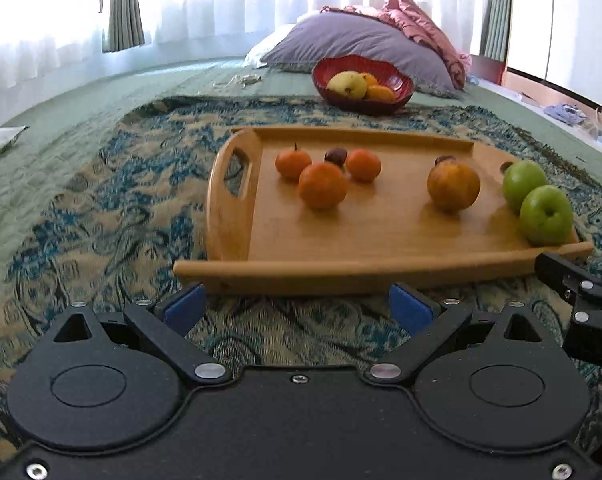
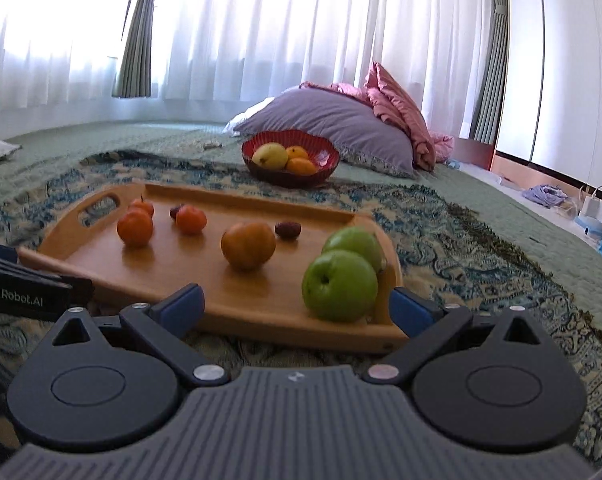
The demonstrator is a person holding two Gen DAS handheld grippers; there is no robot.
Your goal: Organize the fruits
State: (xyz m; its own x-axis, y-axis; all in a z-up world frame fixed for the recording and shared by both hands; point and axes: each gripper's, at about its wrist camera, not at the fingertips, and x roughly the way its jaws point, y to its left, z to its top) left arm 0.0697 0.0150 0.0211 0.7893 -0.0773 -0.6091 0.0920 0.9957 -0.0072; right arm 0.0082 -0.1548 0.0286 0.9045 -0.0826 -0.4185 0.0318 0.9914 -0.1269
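Right wrist: nearer green apple (image 2: 340,285) overlaps another.

The left black two-finger gripper (image 1: 299,306) hovers low with its blue-padded fingers (image 1: 183,309) spread wide and nothing between them. The right black two-finger gripper (image 2: 297,308) sits level beside it, jaws equally wide and empty, blue pads (image 2: 411,312) facing each other. Each shows at the edge of the other's view, so the two are near, side by side, not touching.
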